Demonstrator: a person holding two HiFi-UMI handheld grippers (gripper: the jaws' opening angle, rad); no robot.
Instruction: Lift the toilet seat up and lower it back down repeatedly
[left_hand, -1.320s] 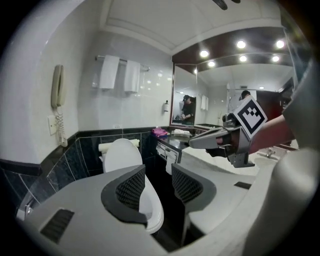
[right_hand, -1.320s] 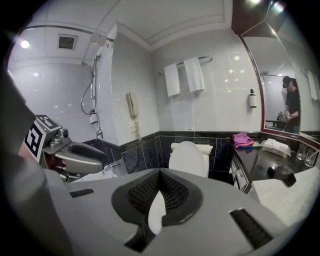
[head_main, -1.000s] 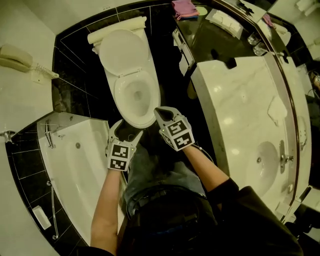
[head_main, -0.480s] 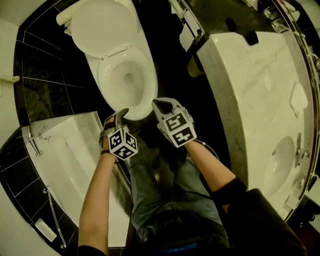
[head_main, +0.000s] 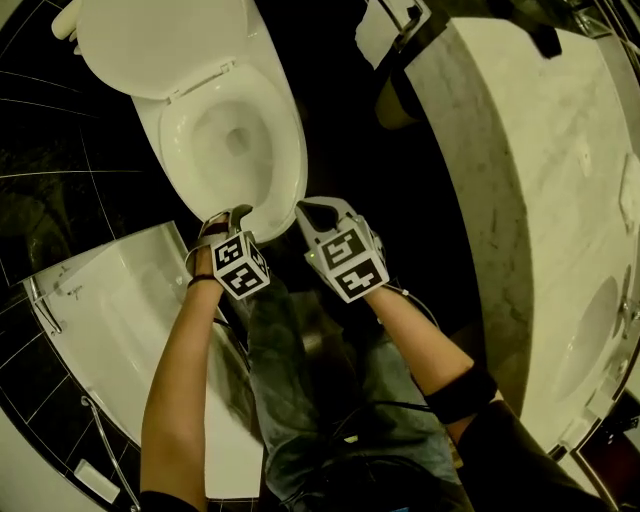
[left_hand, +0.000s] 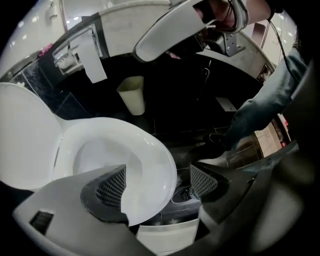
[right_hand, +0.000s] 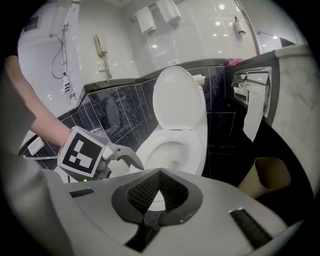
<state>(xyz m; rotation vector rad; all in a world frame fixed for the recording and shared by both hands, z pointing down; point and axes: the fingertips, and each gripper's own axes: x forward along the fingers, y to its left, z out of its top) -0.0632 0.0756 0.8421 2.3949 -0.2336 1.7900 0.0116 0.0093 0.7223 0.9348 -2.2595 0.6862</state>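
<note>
Left gripper (left_hand: 157, 185): spread wide, its jaws just having been opening. The front edge of the white oval plastic toilet seat (left_hand: 155, 155) stands between the two dark mesh pads (left_hand: 107, 187). I see neither pad pressing on it.

Right gripper (right_hand: 160, 190): jaws pressed together with nothing held. It hangs just beside the left one, short of the toilet's front (idle for now, by my reading).

Seat's place: it lies flat on the white ceramic bowl (head_main: 225, 140), and the white oval lid (head_main: 165, 45) stands raised behind it. In the head view the left gripper (head_main: 230, 215) sits at the front-left rim of the seat (head_main: 290, 170). The right gripper (head_main: 312, 212) is just off the front tip.

Risk, grip: the seat is smooth and glossy. If I close on only the thin front lip, I expect the pads to slide off as it swings up.

Risk, wrong layer: the lower jaw could catch the bowl's rim along with the seat. Then the lift would jam, not hinge.

Risk, drop: letting go partway would make the seat slam down (loud, and hard on the hinge).

Risk, lid: pushing the seat up too fast could knock it into the raised lid.
</note>
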